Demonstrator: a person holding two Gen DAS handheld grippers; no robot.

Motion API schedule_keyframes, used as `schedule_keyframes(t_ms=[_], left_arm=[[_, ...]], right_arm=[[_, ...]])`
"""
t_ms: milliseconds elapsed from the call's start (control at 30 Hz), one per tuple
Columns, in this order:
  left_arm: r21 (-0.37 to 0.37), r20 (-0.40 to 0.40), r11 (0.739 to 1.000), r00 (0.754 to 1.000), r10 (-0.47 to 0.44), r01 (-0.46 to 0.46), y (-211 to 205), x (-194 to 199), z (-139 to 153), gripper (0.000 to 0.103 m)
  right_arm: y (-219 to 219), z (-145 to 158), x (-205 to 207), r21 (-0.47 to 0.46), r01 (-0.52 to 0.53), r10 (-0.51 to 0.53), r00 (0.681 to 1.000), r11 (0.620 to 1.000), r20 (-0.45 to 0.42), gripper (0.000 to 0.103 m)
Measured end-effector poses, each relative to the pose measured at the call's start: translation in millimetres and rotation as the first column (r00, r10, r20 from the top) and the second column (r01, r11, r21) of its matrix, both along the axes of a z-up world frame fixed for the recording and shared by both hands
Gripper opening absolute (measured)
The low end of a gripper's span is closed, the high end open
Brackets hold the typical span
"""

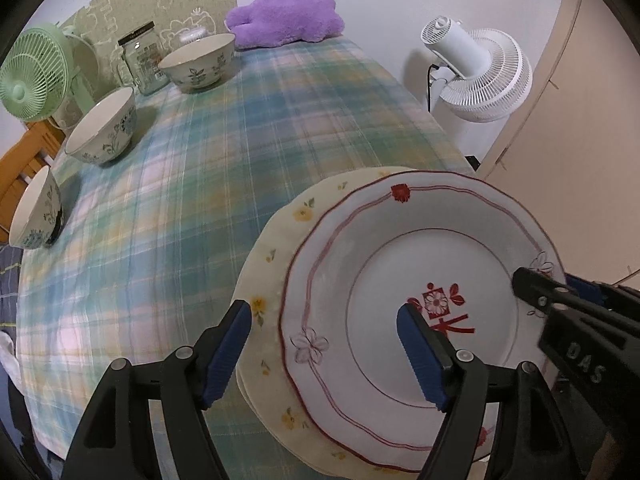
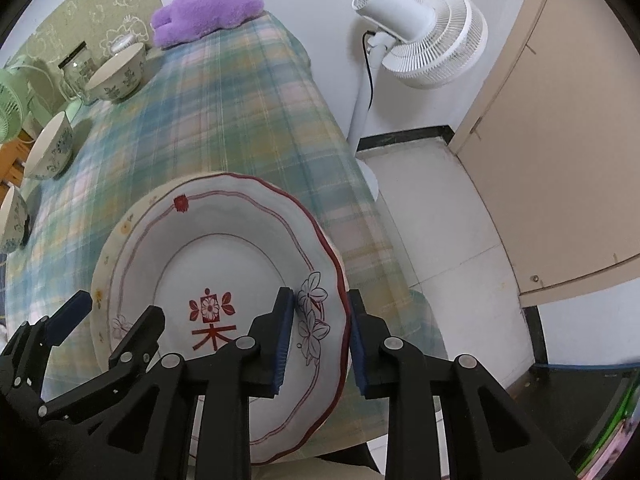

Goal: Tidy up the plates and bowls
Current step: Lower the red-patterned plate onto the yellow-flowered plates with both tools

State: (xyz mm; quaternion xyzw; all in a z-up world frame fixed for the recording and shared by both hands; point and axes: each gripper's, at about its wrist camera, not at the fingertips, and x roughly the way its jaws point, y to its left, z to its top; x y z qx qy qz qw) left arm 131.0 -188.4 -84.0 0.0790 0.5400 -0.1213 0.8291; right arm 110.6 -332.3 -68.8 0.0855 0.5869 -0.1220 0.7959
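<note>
The red-trimmed plate (image 2: 224,280) lies on the cream plate (image 1: 268,280), its right rim between the nearly closed right tool (image 2: 320,340). The left tool (image 1: 324,344) hangs wide open and empty over the cream plate's left edge. Stacking looks in hand; next, settle and release it.

This is a lived-in home, a small room used for eating. A plaid tablecloth (image 1: 248,128) covers the table, with flowered bowls (image 1: 105,128) and a glass jar (image 1: 143,65) along one side. A purple plush toy (image 1: 286,19) lies at the far end, a white standing fan (image 2: 420,36) beside it, a green desk fan (image 1: 32,76) opposite.
</note>
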Motion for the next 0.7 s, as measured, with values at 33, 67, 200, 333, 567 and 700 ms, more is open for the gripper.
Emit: schedule_keyframes(t_ms=[33, 67, 200, 333, 567, 700], left_arm=[[-0.001, -0.002, 1.000, 1.000, -0.004, 0.004, 1, -1, -1, 0.078], [-0.002, -0.005, 1.000, 1.000, -0.006, 0.006, 1, -2, -2, 0.078], [0.006, -0.001, 1.000, 1.000, -0.017, 0.017, 1, -6, -2, 0.079], [0.003, -0.002, 1.000, 1.000, -0.014, 0.014, 6, -8, -2, 0.080], [-0.023, 0.008, 1.000, 1.000, -0.003, 0.003, 19, -14, 2, 0.089], [-0.047, 0.027, 0.999, 1.000, -0.002, 0.004, 28, -19, 9, 0.093]], right_arm=[[1, -3, 0, 0.001, 0.002, -0.002, 1.000, 1.000, -0.006, 0.030], [2, -5, -1, 0.000, 0.003, -0.003, 1.000, 1.000, -0.013, 0.031], [13, -6, 0, -0.064, -0.016, 0.015, 1.000, 0.998, -0.012, 0.037], [20, -8, 2, -0.102, -0.039, 0.036, 0.999, 0.994, -0.028, 0.047], [21, -8, -1, -0.043, -0.029, 0.028, 0.999, 0.999, -0.021, 0.062], [24, -1, -6, -0.069, -0.024, 0.024, 1.000, 0.997, 0.005, 0.064]])
